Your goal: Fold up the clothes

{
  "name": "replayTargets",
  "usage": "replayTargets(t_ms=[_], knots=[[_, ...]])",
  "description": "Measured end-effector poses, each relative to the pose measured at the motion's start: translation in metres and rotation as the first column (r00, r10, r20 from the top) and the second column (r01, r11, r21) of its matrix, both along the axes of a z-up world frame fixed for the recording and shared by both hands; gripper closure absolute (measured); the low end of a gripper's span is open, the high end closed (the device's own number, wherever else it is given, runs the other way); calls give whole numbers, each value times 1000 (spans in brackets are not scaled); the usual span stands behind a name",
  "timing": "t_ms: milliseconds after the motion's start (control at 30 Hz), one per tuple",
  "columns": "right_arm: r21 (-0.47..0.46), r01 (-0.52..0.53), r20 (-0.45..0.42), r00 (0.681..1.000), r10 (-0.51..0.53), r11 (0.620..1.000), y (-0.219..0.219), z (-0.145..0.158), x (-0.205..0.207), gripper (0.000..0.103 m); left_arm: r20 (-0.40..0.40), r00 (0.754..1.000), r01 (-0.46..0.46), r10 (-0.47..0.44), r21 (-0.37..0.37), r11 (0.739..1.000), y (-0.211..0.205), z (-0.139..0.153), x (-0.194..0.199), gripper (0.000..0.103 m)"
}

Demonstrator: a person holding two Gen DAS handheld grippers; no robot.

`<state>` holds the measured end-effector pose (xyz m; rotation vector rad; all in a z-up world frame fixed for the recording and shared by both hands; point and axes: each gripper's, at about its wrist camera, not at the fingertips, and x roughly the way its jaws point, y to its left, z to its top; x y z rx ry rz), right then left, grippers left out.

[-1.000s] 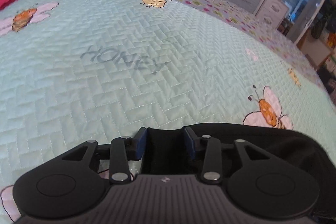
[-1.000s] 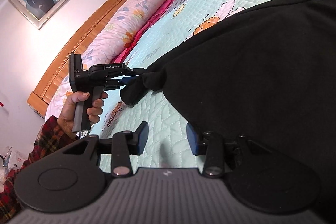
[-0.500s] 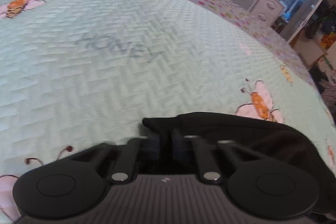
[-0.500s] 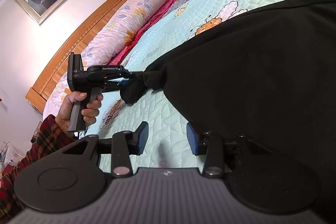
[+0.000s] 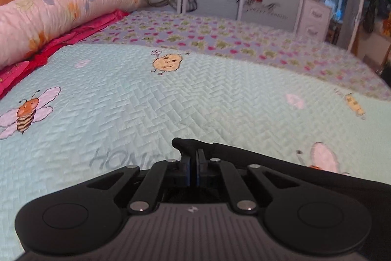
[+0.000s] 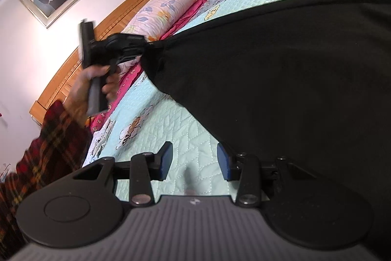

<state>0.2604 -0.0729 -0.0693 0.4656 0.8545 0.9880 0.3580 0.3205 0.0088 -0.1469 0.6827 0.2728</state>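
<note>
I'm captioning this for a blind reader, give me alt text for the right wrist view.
The left tool, held in a hand, pinches a corner of a black garment and lifts it off a pale green quilted bedspread. The right tool sits open in the foreground above the bedspread.

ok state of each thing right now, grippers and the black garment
left gripper: shut on a corner of the garment, raised above the quilt
right gripper: open, empty, over bare quilt beside the garment's edge
garment: black, spread out, one corner lifted, the rest lying on the quilt
quilt: flat on the bed, partly covered by the garment
</note>
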Motion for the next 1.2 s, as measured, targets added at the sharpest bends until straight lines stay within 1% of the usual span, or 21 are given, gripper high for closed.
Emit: replayTargets(t_ms=[100, 167, 233, 267, 300, 367, 433, 467, 533, 600, 633, 700, 733, 767, 800, 833, 900, 967, 1033, 1167, 1200], knots=[[6, -3, 1, 1000, 3, 1000, -1, -1, 0, 61, -53, 998, -25, 25, 7, 1000, 6, -20, 19, 99], [9, -5, 2, 1000, 5, 1000, -1, -2, 0, 61, -74, 995, -64, 66, 28, 998, 12, -31, 27, 91], [13, -7, 3, 1000, 7, 1000, -1, -2, 0, 61, -57, 986, -154, 158, 64, 986, 23, -31, 24, 87], [13, -8, 3, 1000, 8, 1000, -1, -2, 0, 61, -44, 977, -204, 207, 65, 977, 31, -29, 19, 76], [14, -9, 2, 1000, 8, 1000, -1, -2, 0, 61, -25, 964, -262, 263, 53, 964, 42, -25, 11, 72], [14, -9, 3, 1000, 9, 1000, -1, -1, 0, 60, 38, 938, -345, 344, 6, 939, 57, -13, -9, 74], [13, -10, 3, 1000, 10, 1000, -1, -1, 0, 60, 79, 960, -264, 270, -78, 961, 54, 0, -24, 75], [13, -10, 4, 1000, 10, 1000, -1, -1, 0, 60, 90, 979, -167, 181, -142, 976, 45, 5, -28, 75], [13, -11, 4, 1000, 11, 1000, 0, -1, 0, 60, 109, 994, 55, -28, -256, 965, 19, 3, -34, 74], [12, -11, 5, 1000, 11, 1000, 0, -1, -1, 60, 89, 980, 195, -176, -289, 937, -8, -6, -34, 73], [12, -12, 5, 1000, 12, 1000, 0, 0, -1, 60, 43, 982, 187, -182, -280, 942, -11, -15, -30, 73], [11, -12, 6, 1000, 12, 1000, 0, 0, -1, 60, -87, 990, 92, -114, -225, 970, -7, -38, -18, 75], [11, -13, 6, 1000, 13, 1000, 0, 0, -1, 60, -111, 992, 29, -54, -216, 976, 4, -47, -16, 93], [12, -13, 5, 1000, 13, 1000, 0, 0, -1, 60, -96, 995, -31, 8, -241, 970, 19, -50, -19, 102], [12, -12, 4, 1000, 12, 1000, 0, 0, -1, 60, -68, 996, -75, 57, -291, 954, 33, -49, -25, 102], [11, -12, 3, 1000, 12, 1000, 0, 0, -1, 60, -52, 994, -106, 95, -283, 953, 36, -44, -29, 102], [8, -12, 3, 1000, 12, 1000, 0, 0, -2, 60, -30, 987, -163, 160, -198, 967, 30, -31, -35, 102], [1, -9, 1, 1000, 9, 1000, 0, 3, -2, 60, -2, 995, -99, 101, -214, 972, 15, -21, -42, 101], [-4, 6, -10, 1000, -6, 1000, -1, 10, 1, 60, 36, 999, 45, -36, -300, 953, -9, -19, -51, 96], [-12, 48, -32, 998, -48, 999, 3, 32, 22, 60, -60, 981, 160, -184, -288, 944, -56, -44, -58, 88], [-21, 46, -35, 998, -47, 999, 13, 34, 33, 59, -71, 979, 161, -189, -290, 943, -60, -49, -59, 88]])
